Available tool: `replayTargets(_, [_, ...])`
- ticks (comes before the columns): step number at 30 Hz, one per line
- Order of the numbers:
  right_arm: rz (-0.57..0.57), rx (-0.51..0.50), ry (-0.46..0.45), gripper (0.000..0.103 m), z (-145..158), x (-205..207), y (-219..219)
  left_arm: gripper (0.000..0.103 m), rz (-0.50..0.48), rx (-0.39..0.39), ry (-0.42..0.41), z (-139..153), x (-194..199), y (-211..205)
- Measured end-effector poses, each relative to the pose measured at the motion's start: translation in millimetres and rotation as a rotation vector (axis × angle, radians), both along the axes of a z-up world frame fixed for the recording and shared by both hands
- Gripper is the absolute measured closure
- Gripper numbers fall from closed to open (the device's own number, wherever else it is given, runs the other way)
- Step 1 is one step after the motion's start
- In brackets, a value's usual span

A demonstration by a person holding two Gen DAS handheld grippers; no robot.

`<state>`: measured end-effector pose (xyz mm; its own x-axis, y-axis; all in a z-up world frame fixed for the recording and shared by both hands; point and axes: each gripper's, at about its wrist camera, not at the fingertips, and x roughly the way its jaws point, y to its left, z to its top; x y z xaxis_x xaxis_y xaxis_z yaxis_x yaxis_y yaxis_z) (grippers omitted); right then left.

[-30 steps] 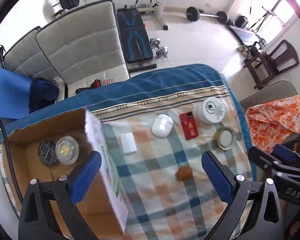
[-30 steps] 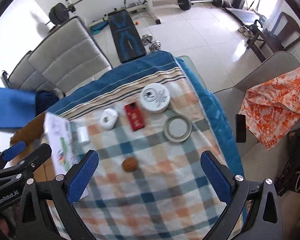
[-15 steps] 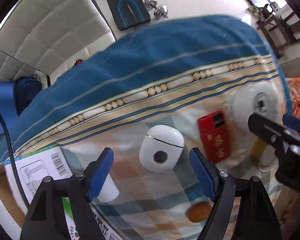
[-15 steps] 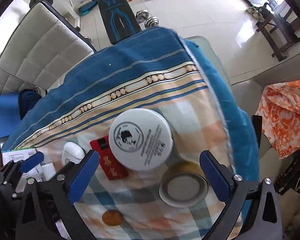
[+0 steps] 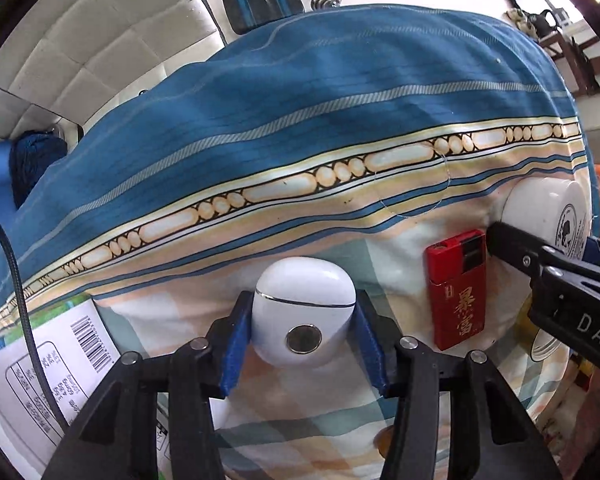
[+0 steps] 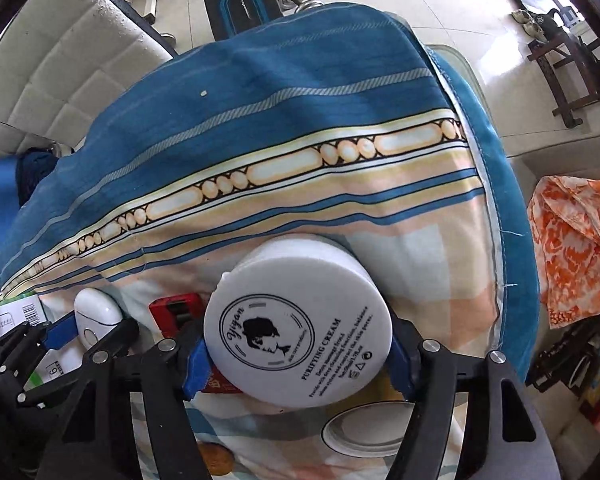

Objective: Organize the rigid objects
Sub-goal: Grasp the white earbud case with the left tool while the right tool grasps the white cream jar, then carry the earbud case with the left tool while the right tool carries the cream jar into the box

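left gripper (image 5: 303,330) blue pads pressed on both sides of glossy white rounded case (image 5: 303,316) on checked cloth (image 5: 300,168). right gripper (image 6: 296,354) clamped around smooth round cream jar (image 6: 298,332), beside red lighter (image 5: 456,290).

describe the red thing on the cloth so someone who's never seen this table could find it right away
Start at the blue-bordered checked cloth and follow its beaded stripe down to the checked area. There, a white earbud case sits between the left tongs and a white cream jar between the right tongs. The red lighter lies flat between them: the only red, rectangular item, with gold characters.
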<state>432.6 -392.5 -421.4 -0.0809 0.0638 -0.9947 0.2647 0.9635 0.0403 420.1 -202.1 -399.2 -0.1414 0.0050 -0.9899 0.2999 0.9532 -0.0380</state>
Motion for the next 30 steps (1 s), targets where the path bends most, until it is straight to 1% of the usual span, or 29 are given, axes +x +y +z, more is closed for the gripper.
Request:
replayTargets(2, [0.006,-0.010,0.007,0.031,-2,5,3,0.057,0.004,0.005,0.000,1,0,0])
replayTargets(5, [0.009,-0.021,0.006,0.033,-2,8,7,0.058,0.004,0.016,-0.026,7,-3,-3])
replayTargets(6, [0.013,-0.025,0.002,0.033,0,7,9,0.058,0.006,0.019,-0.038,14,-5,-7])
replayTargets(11, [0.035,-0.038,-0.019,0.033,13,-6,18,0.058,0.024,-0.008,-0.069,34,-21,-3])
replayTargets(17, [0.060,-0.039,-0.052,0.033,30,-25,25,0.058,0.051,-0.044,-0.114,66,-34,8])
replayTargets(21, [0.069,-0.030,-0.079,0.033,57,-56,25,0.058,0.063,-0.085,-0.151,95,-46,15])
replayTargets(26, [0.077,-0.017,-0.124,0.033,94,-99,31,0.058,0.077,-0.149,-0.181,128,-79,40])
replayTargets(27, [0.082,-0.014,-0.132,0.033,101,-106,37,0.058,0.082,-0.163,-0.188,136,-85,41])
replayTargets(29, [0.087,-0.003,-0.154,0.033,117,-123,49,0.058,0.091,-0.184,-0.205,149,-94,55])
replayTargets(30, [0.094,0.004,-0.165,0.033,125,-129,57,0.058,0.096,-0.191,-0.211,151,-96,62])
